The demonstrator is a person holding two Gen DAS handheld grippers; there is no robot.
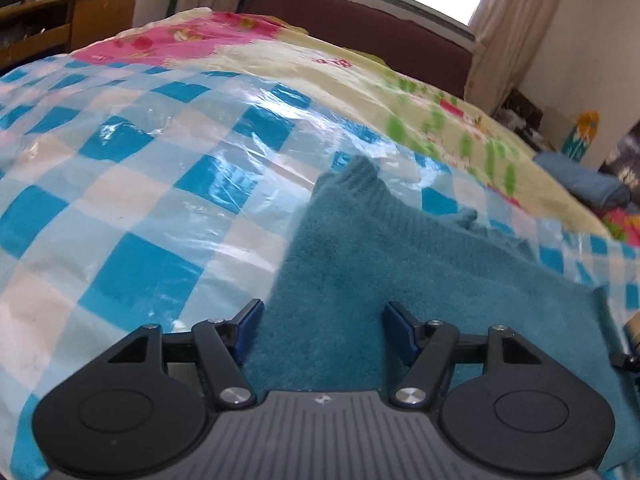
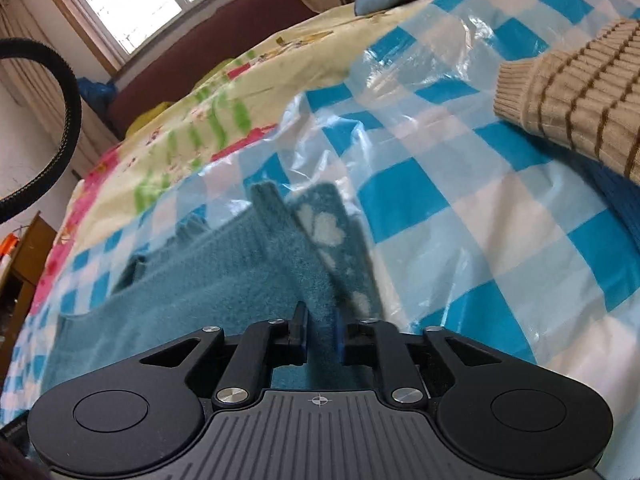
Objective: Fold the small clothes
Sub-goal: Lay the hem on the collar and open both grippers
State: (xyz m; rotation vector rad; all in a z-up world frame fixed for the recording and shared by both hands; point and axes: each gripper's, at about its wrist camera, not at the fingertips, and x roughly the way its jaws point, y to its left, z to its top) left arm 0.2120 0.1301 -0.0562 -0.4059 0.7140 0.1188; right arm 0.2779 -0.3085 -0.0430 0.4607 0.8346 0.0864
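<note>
Hidden: the teal sweater (image 1: 360, 264) runs under both grippers, so its near part is cut off.
Count: one teal sweater, one striped tan sweater (image 2: 580, 108).
Where: teal sweater lies on the checked plastic sheet (image 1: 140, 168) on the bed.
Left gripper (image 1: 324, 328): fingers wide apart, holding nothing.
Right gripper (image 2: 320, 332): pinching a teal sweater fold.

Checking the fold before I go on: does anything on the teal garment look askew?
Yes. The teal garment has a sleeve flipped up, heart pattern showing, in the right gripper. The left gripper is open over it.
</note>
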